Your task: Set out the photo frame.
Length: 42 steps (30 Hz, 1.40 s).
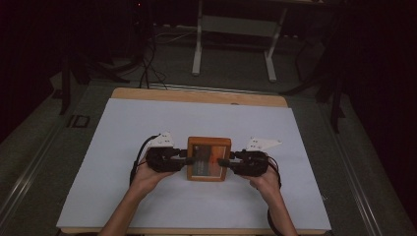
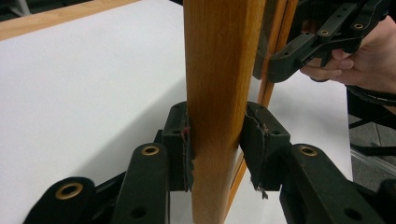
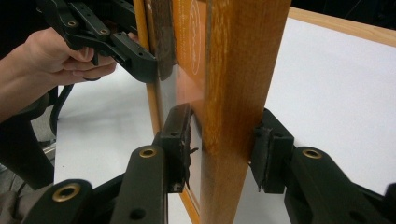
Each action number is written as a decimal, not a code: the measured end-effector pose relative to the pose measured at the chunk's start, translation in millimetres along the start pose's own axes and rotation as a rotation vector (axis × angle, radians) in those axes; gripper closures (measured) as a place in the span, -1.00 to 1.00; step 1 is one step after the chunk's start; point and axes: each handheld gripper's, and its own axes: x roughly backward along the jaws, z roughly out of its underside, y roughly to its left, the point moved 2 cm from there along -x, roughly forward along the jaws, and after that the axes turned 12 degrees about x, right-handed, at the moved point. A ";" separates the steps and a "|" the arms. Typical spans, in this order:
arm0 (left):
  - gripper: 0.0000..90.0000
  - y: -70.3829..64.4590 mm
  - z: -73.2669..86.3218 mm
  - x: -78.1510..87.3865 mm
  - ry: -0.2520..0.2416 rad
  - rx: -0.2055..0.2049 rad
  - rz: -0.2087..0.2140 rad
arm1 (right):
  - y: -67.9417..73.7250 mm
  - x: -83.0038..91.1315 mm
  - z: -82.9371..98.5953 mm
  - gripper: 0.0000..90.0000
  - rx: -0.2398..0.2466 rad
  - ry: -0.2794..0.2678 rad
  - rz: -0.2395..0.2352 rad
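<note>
A wooden picture frame (image 1: 209, 158) was held at the centre of the white table (image 1: 147, 123), pinched at nine o'clock by the left gripper (image 1: 183, 156) and at three by the right gripper (image 1: 223, 161), seemingly so it could be lifted level

orange-brown frame, black grippers, white sheet

i see the wooden frame (image 1: 209, 159) in warm orange-brown with streaky grain, its inner panel (image 1: 205, 162) banded grey and brown with an orange patch. left gripper (image 2: 215, 144) and right gripper (image 3: 224, 149) are black with brass-coloured rivets, each with a pale grey plate on top. table cover (image 1: 147, 123) is plain white, table edge (image 1: 196, 96) light wood.
</note>
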 end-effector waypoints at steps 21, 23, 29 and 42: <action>0.38 27.7 10.5 -5.7 0.030 0.129 -0.009 | -9.3 -26.8 11.7 0.37 -0.110 0.021 -0.014; 0.37 28.0 10.4 -6.6 0.027 0.135 -0.013 | -10.2 -27.7 12.3 0.37 -0.118 0.019 -0.015; 0.36 29.4 10.3 -9.0 0.026 0.145 -0.025 | -14.6 -30.2 14.5 0.35 -0.144 0.009 -0.014; -0.01 32.0 10.1 -5.9 0.025 0.163 -0.027 | -18.2 -23.7 13.7 -0.13 -0.160 -0.001 0.008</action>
